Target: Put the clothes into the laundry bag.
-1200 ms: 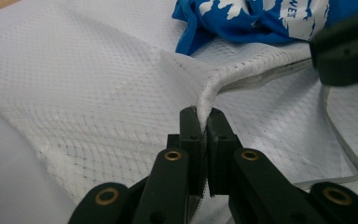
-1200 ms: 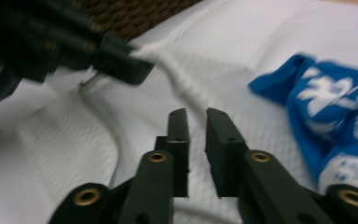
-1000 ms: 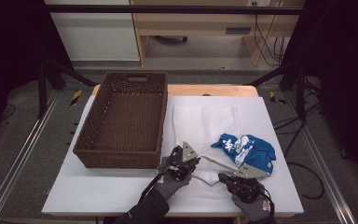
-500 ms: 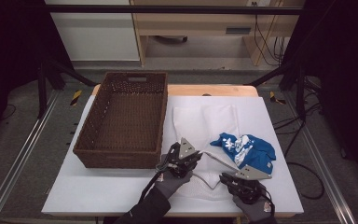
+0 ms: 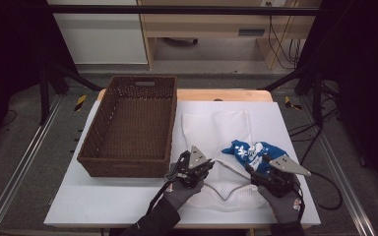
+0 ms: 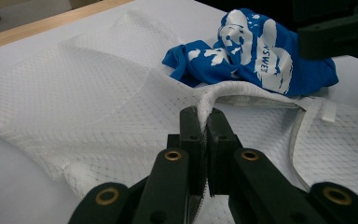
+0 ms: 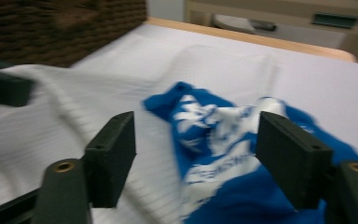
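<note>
A white mesh garment lies spread on the white table, with a crumpled blue printed cloth on its right edge. My left gripper is shut on a raised fold of the garment's hem, its pads pressed together on the mesh. My right gripper hovers just in front of the blue cloth. Its jaws have just been opening and stand wide apart, with nothing between them. The hem sags in a loose curve toward the right hand.
A brown wicker basket stands at the left of the table, empty inside, close to my left gripper. Bare white table runs along the front and far right. A wooden edge borders the back.
The right gripper opened, let go of the white hem, and rose toward the blue cloth. The hem, taut between both grippers before, now hangs slack. The left gripper stayed put.
</note>
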{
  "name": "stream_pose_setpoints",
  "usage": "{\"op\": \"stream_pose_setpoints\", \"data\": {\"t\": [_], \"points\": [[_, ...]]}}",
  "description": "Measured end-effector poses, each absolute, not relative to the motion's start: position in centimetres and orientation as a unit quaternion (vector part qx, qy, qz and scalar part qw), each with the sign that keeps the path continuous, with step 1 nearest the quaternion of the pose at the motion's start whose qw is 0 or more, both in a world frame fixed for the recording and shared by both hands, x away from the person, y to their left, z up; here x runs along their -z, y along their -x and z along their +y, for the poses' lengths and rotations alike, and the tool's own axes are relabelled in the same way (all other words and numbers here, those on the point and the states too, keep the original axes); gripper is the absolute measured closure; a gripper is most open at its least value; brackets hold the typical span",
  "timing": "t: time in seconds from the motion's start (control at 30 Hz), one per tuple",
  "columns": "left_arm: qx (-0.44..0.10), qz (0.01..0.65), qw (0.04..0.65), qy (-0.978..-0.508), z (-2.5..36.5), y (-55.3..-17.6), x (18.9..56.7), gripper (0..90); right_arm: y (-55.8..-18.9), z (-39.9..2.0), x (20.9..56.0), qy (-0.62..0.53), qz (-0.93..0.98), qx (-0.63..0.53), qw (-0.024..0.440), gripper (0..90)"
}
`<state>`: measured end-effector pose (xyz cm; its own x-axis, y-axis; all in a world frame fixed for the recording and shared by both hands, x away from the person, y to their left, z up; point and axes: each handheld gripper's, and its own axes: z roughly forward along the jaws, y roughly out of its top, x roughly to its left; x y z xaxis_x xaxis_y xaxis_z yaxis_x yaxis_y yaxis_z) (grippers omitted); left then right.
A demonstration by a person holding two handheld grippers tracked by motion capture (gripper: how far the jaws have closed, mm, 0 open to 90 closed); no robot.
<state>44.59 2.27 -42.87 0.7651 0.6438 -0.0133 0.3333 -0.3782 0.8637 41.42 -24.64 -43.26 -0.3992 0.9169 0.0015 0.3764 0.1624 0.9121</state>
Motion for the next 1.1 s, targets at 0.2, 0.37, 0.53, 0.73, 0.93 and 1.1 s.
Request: {"op": "stream_pose_setpoints", "data": {"t": [0.2, 0.37, 0.53, 0.73, 0.93, 1.1], "points": [[-0.164, 0.297, 0.474, -0.813, 2.1, -44.5, 42.7, 87.0, -44.4, -25.9, 44.5, -0.511, 0.698, -0.385, 0.321, 24.1], [-0.162, 0.298, 0.476, -0.812, 2.1, -44.5, 42.7, 87.0, -45.7, -25.8, 45.8, -0.524, 0.71, -0.358, 0.305, 25.3], [-0.16, 0.297, 0.475, -0.813, 2.1, -44.5, 42.8, 87.0, -46.8, -26.0, 47.3, -0.543, 0.716, -0.338, 0.281, 45.6], [-0.159, 0.298, 0.473, -0.814, 2.2, -44.5, 42.8, 87.0, -46.6, -26.6, 47.0, -0.555, 0.704, -0.344, 0.278, 71.6], [-0.159, 0.302, 0.474, -0.812, 2.2, -44.7, 42.9, 87.0, -44.9, -27.6, 45.4, -0.536, 0.681, -0.4, 0.297, 73.0], [-0.156, 0.306, 0.474, -0.811, 2.0, -44.9, 42.8, 87.0, -43.5, -28.1, 44.0, -0.506, 0.676, -0.439, 0.305, 73.0]]}}
